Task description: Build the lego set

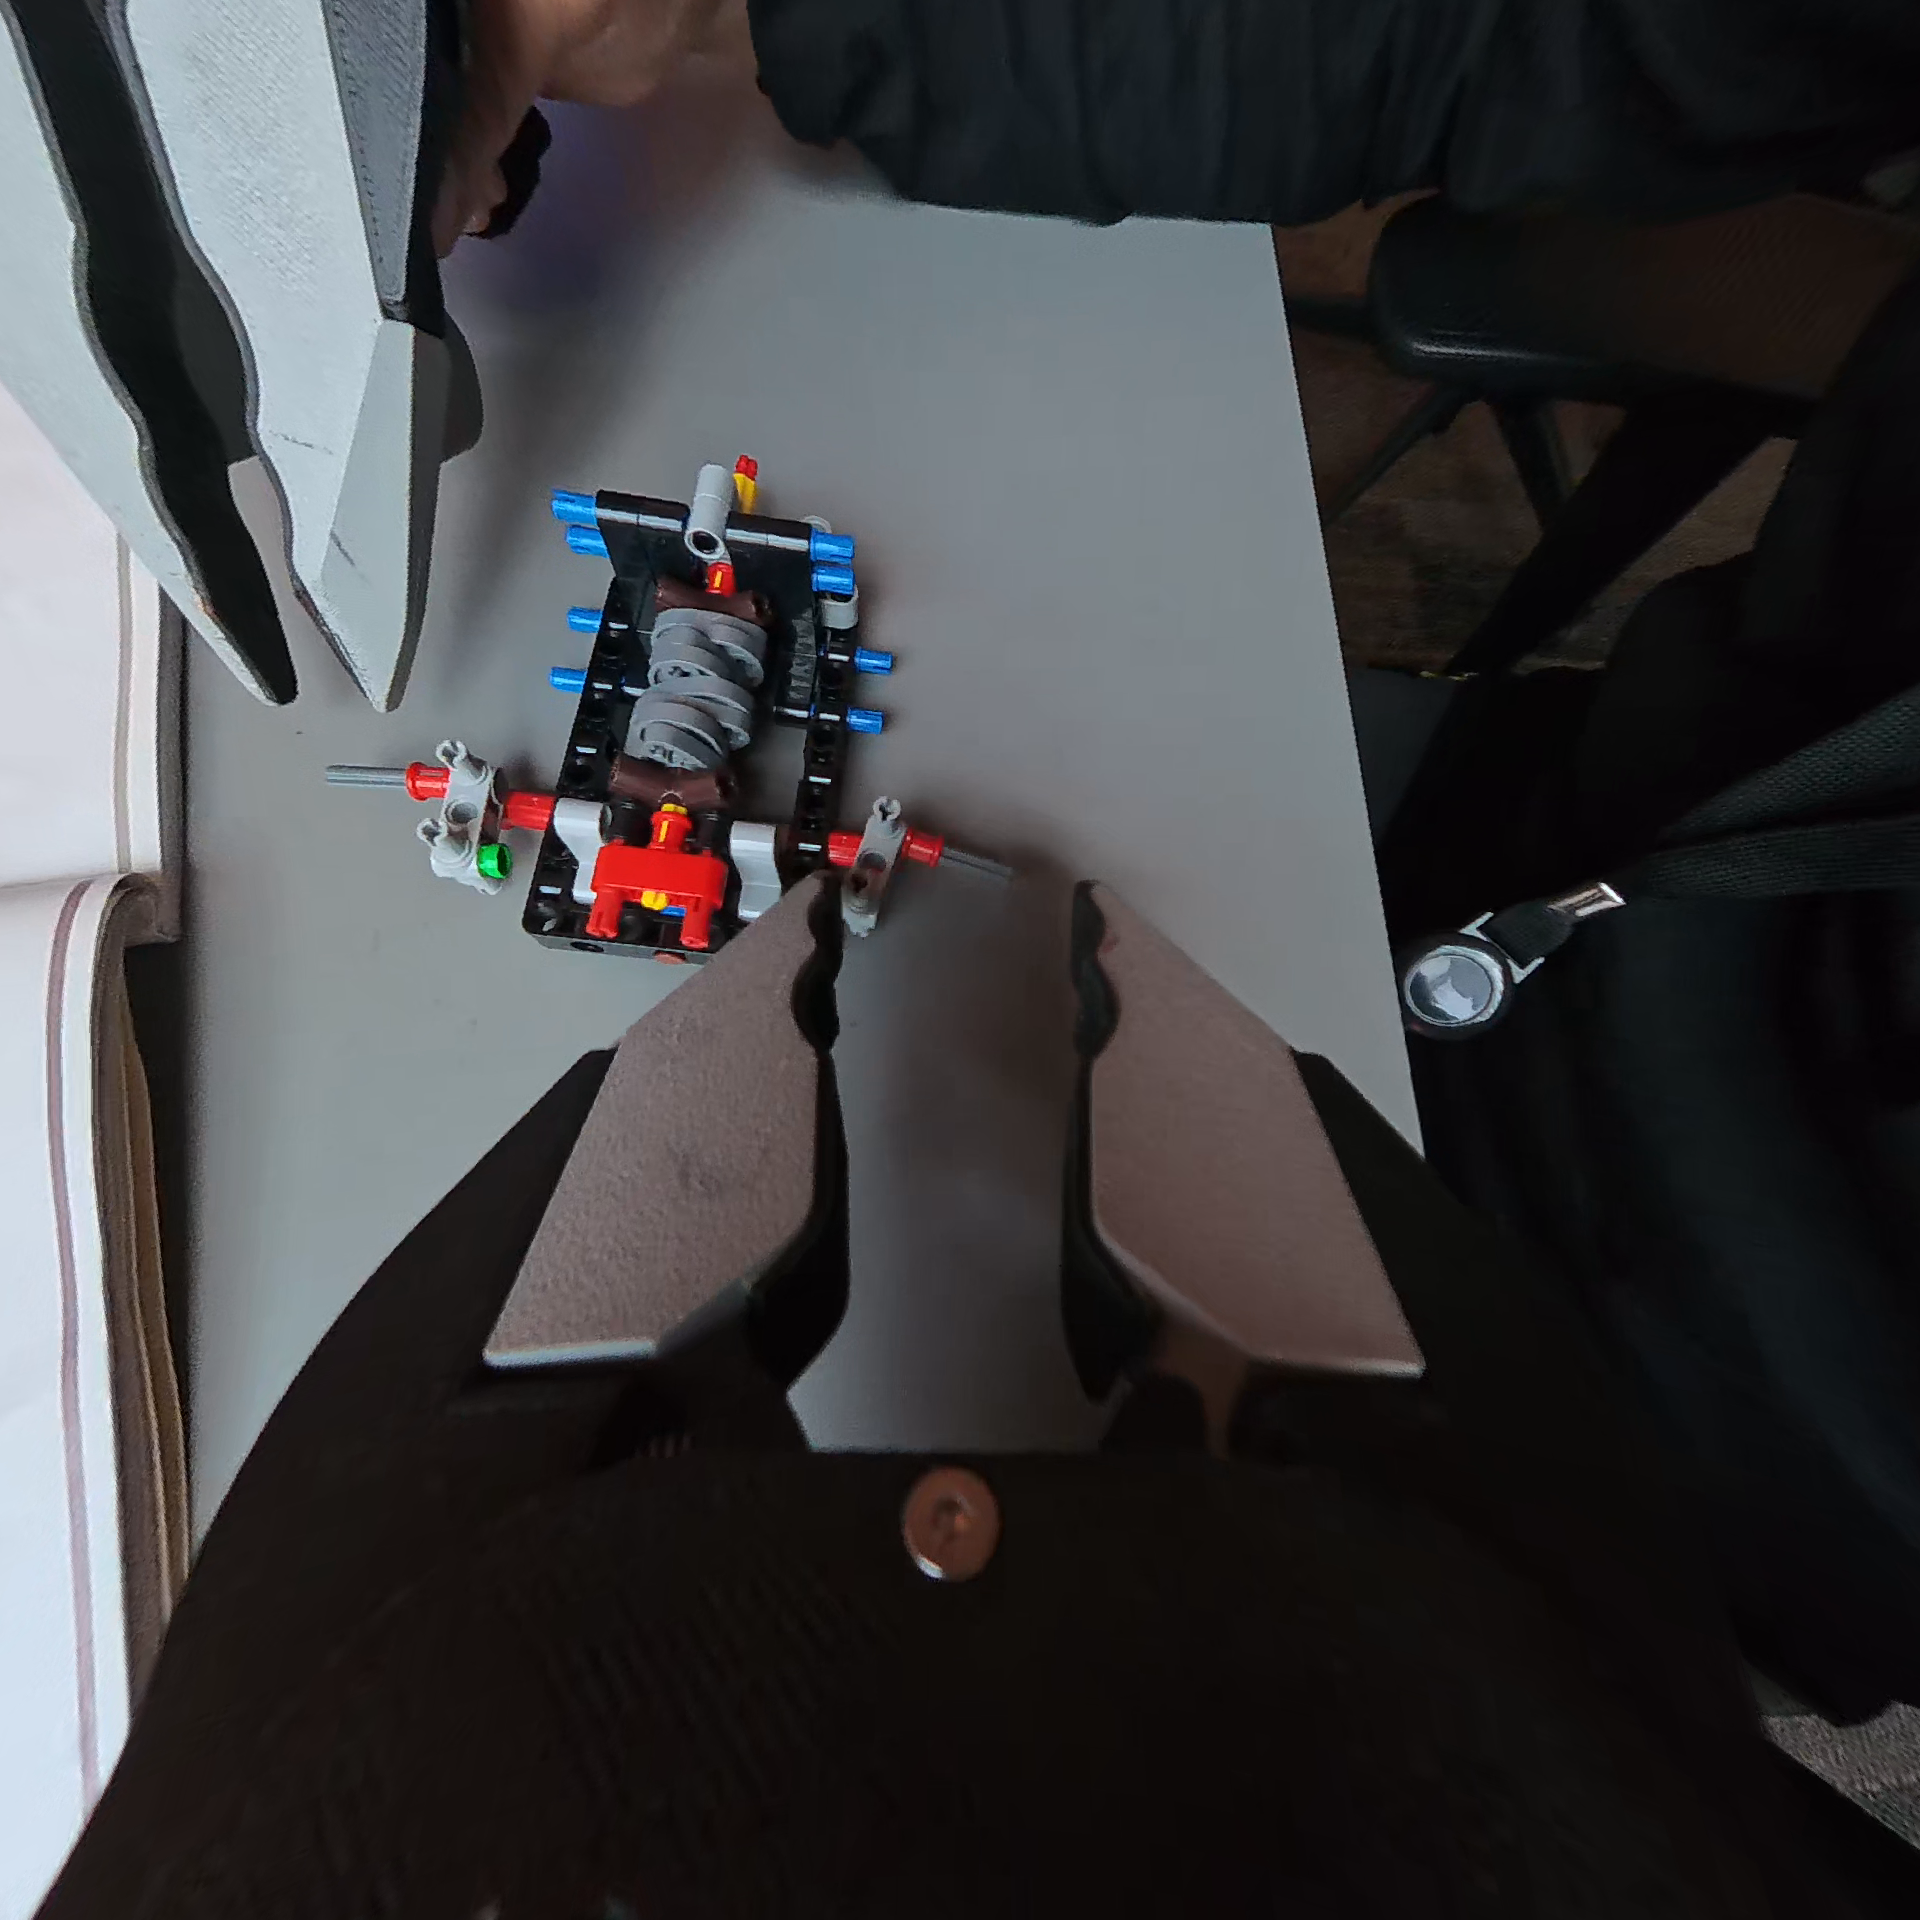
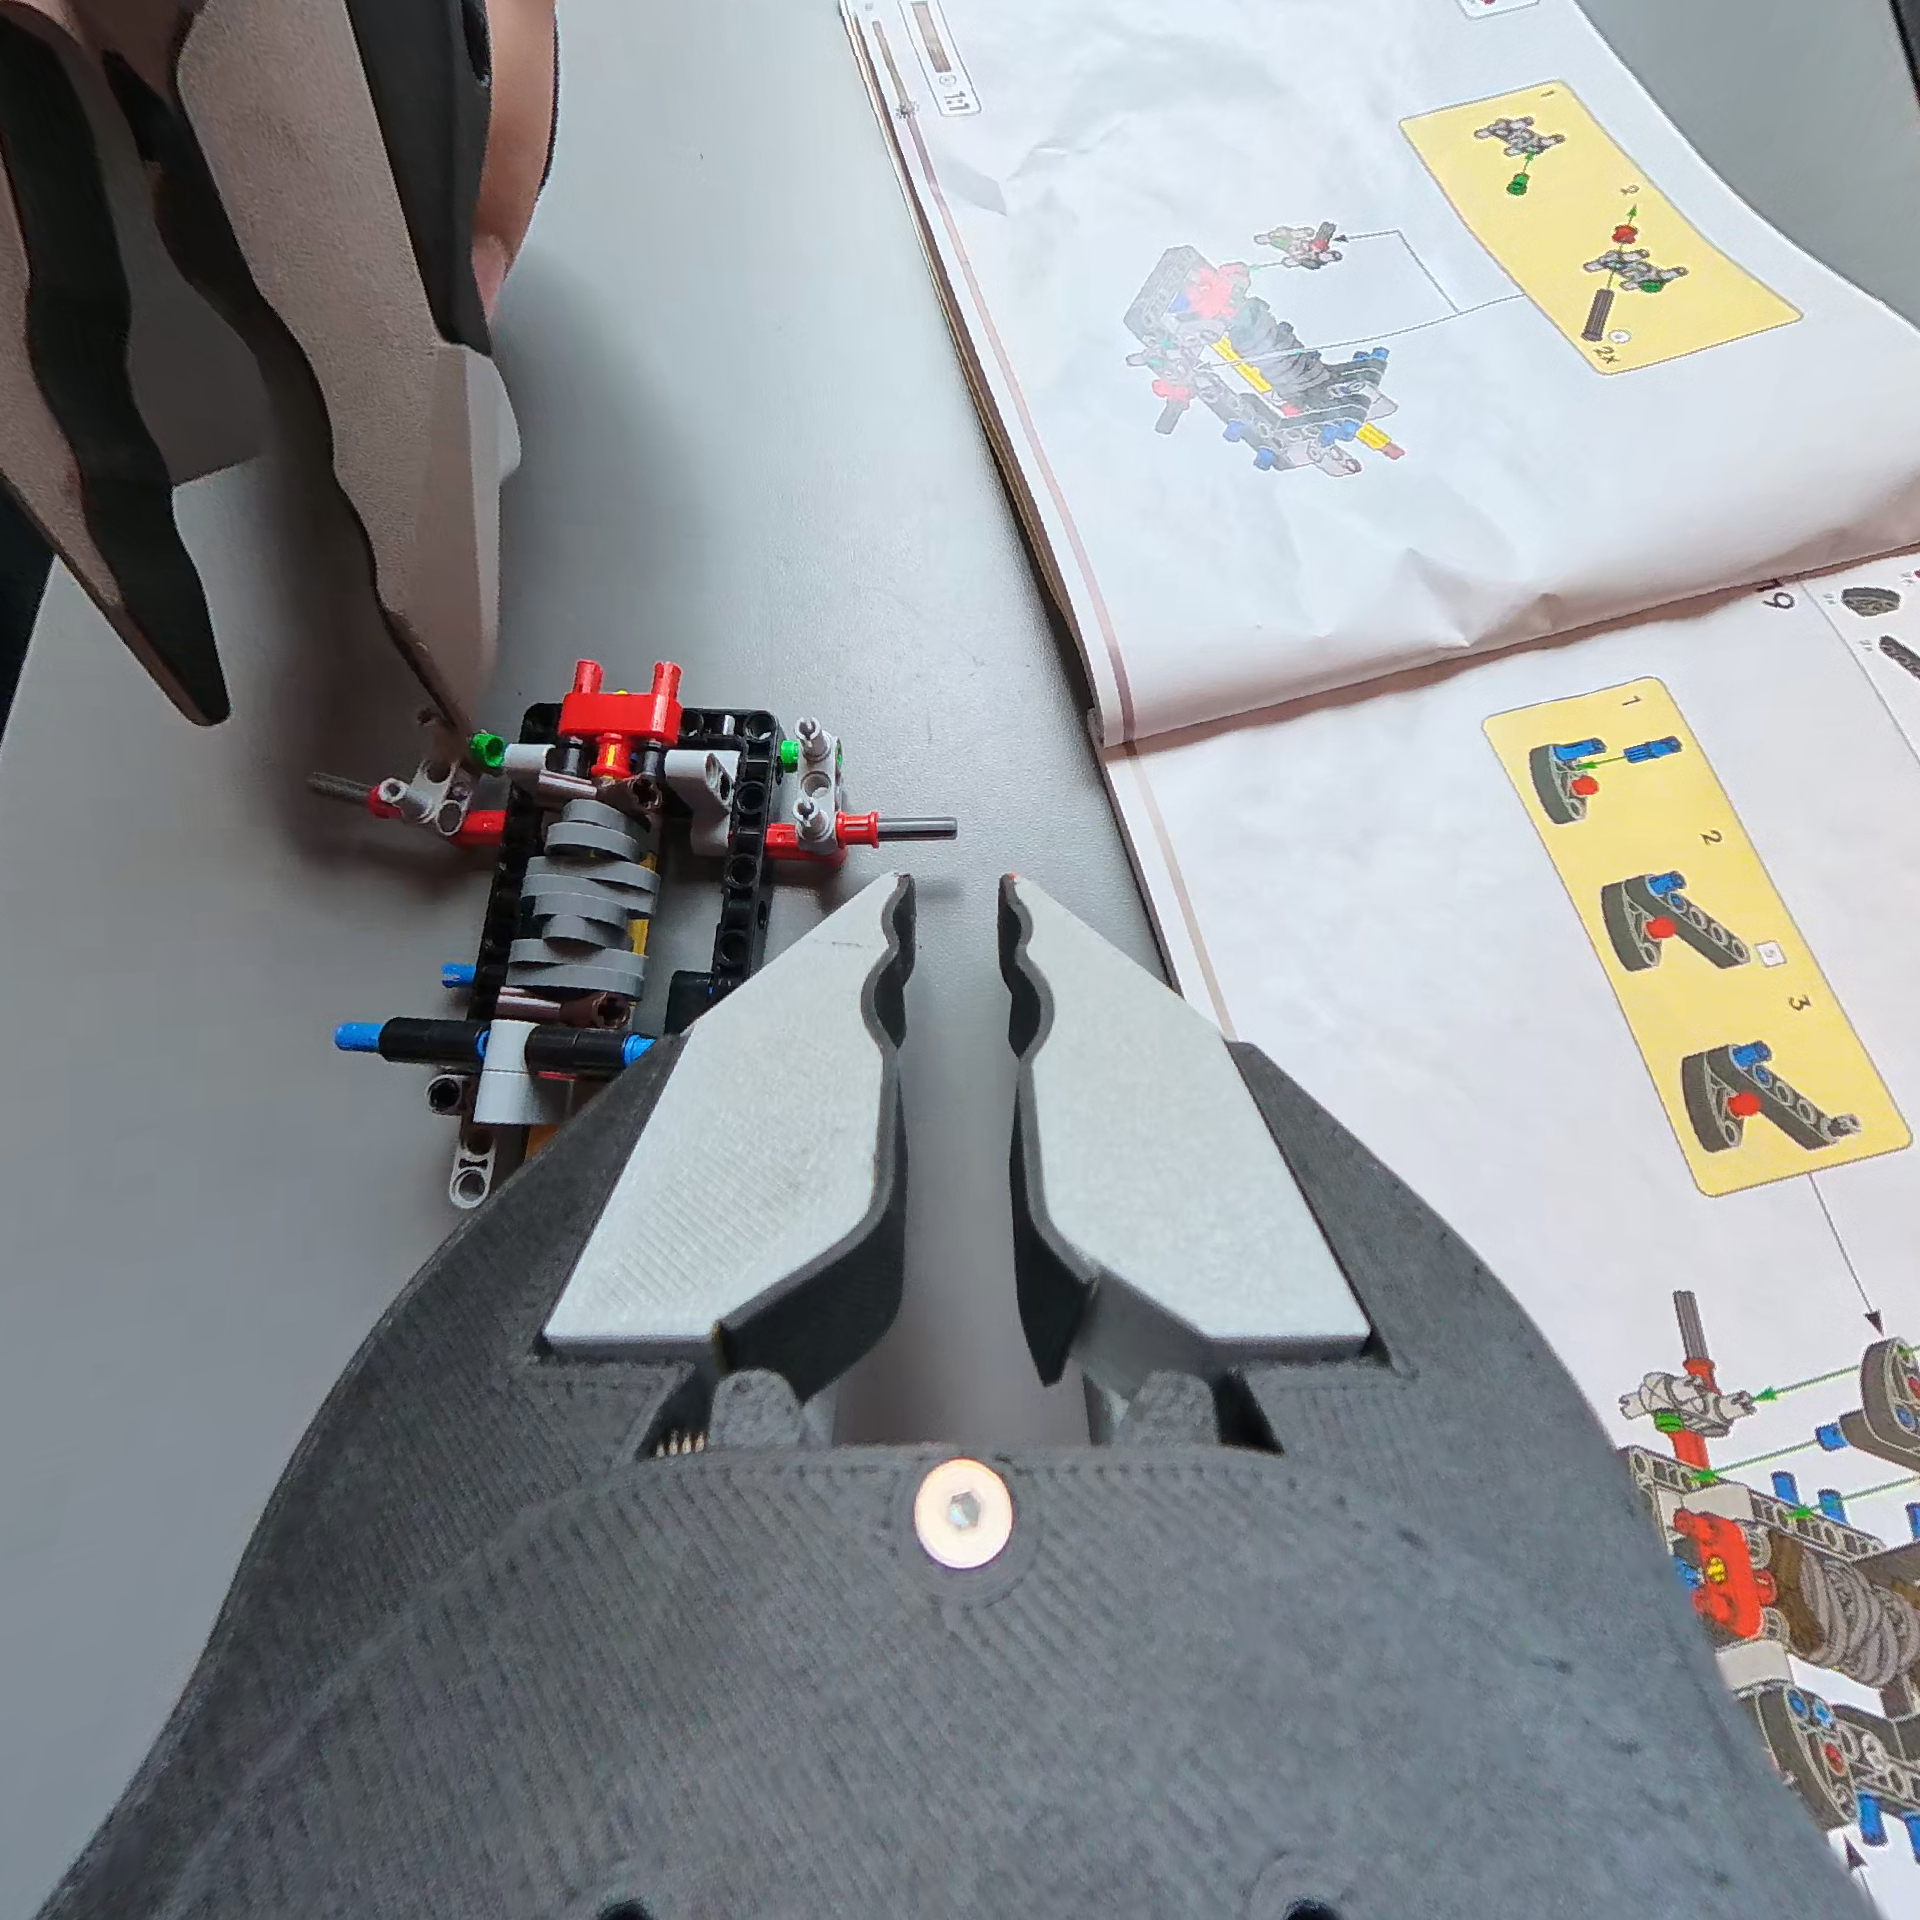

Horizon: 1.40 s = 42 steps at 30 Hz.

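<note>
A partly built lego model (image 1: 696,717) lies flat on the grey table (image 1: 1091,468). It has a black frame, grey cam discs in the middle, blue pins on both sides, a red block at one end and a cross axle with grey hubs. My left gripper (image 1: 951,894) is open and empty, and its left fingertip is right by the model's corner and axle hub. My right gripper (image 2: 956,883) is open a little and empty, just beside the model (image 2: 623,894). Each gripper also shows in the other's view: the right (image 1: 332,691) and the left (image 2: 327,717).
An open instruction booklet (image 2: 1455,520) lies on the table beside the model, and also shows in the left wrist view (image 1: 62,1039). The table edge (image 1: 1340,623) runs on the other side, with a chair and a black bag with straps (image 1: 1662,935) beyond. A person's dark sleeve (image 1: 1247,104) is at the top.
</note>
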### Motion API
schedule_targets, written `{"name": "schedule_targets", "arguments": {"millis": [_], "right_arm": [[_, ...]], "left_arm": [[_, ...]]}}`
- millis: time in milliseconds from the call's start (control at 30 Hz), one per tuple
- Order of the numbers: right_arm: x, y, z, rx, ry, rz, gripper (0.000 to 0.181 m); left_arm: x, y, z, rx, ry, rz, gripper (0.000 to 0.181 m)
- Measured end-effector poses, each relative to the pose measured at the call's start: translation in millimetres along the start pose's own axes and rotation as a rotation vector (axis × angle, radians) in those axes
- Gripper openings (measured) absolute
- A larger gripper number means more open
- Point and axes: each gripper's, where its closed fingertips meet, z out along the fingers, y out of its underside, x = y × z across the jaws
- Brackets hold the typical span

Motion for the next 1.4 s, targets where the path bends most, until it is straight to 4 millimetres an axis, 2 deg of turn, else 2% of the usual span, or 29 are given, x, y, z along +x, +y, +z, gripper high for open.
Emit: {"name": "schedule_targets", "arguments": {"millis": [433, 600, 667, 767, 933, 1000, 1100, 1167, 1267, 1400], "right_arm": [[-1, 1, 1, -0.005, -0.002, -0.001, 0.013], [0, 2, 2, -0.006, -0.007, 0.006, 0.013], [0, 2, 1, -0.003, -0.004, 0.003, 0.013], [2, 0, -1, 0.010, 0.005, -0.002, 0.013], [4, -4, -2, 0.052, 0.024, -0.024, 0.011], [10, -4, -1, 0.064, 0.060, -0.040, 0.010], [20, -1, -2, 0.069, 0.120, -0.035, 0.010], [26, -3, -6, 0.098, 0.153, -0.018, 0.010], [38, -5, -13, 0.131, 0.215, 0.000, 0.010], [49, -5, -17, 0.155, 0.254, 0.031, 0.011]], "left_arm": [[3, 3, 1, -0.012, 0.033, -0.016, 0.043], [0, -1, -5, -0.006, 0.013, -0.009, 0.045], [-8, 0, -11, -0.007, -0.021, -0.006, 0.046], [-32, 0, -29, -0.008, -0.116, -0.004, 0.050], [-98, -7, -65, 0.029, -0.341, -0.003, 0.056], [-121, -11, -68, 0.052, -0.402, -0.024, 0.055], [-149, -6, -64, 0.050, -0.479, -0.091, 0.049], [-156, -7, -63, 0.104, -0.539, -0.081, 0.043], [-154, -3, -57, 0.116, -0.557, -0.075, 0.041], [-137, -9, -39, 0.139, -0.483, -0.027, 0.035]]}}
